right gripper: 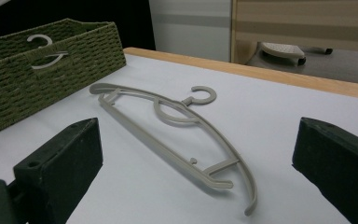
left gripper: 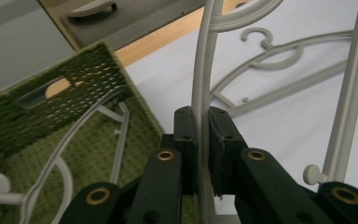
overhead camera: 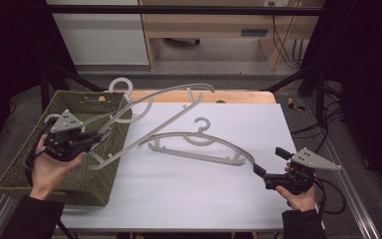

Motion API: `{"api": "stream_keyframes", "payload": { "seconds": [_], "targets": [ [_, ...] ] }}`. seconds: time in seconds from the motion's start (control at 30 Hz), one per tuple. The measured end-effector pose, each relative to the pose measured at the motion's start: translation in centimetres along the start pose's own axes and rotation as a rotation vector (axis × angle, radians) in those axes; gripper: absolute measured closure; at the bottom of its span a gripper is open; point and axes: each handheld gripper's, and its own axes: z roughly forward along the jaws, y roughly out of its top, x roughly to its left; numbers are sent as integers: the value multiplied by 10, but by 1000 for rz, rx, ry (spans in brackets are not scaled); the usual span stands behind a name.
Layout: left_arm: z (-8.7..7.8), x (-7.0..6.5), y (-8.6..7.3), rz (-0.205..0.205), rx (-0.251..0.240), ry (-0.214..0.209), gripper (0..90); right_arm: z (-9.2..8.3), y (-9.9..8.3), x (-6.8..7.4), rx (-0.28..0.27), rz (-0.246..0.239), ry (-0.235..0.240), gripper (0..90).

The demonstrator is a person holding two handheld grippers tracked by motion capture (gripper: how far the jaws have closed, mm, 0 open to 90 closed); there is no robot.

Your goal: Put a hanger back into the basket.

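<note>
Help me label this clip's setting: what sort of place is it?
Probably a lab or workshop recording bench: a white-topped table inside a dark metal frame, cables on the floor, and a hand-held gripper lifting a hanger.

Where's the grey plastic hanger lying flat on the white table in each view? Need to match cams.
High view: grey plastic hanger lying on the white table, centre, its right tip near the right gripper.
Left gripper view: same hanger, upper right, behind the held hanger's bar.
Right gripper view: same hanger, centre, between the open jaws.
Shared landmark: green woven basket.
</note>
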Motion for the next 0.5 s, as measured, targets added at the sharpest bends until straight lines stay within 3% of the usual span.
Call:
{"api": "stream_keyframes", "payload": {
  "seconds": [0.03,0.2,0.5],
  "targets": [
    [-2,6,0,8,8,5,827,0,0,0,0,2,1,18],
    [-3,28,-1,-28,-9,31,827,0,0,0,1,6,2,18],
    [2,62,-18,-54,39,103,827,2,-1,0,4,4,0,18]
  ]
}}
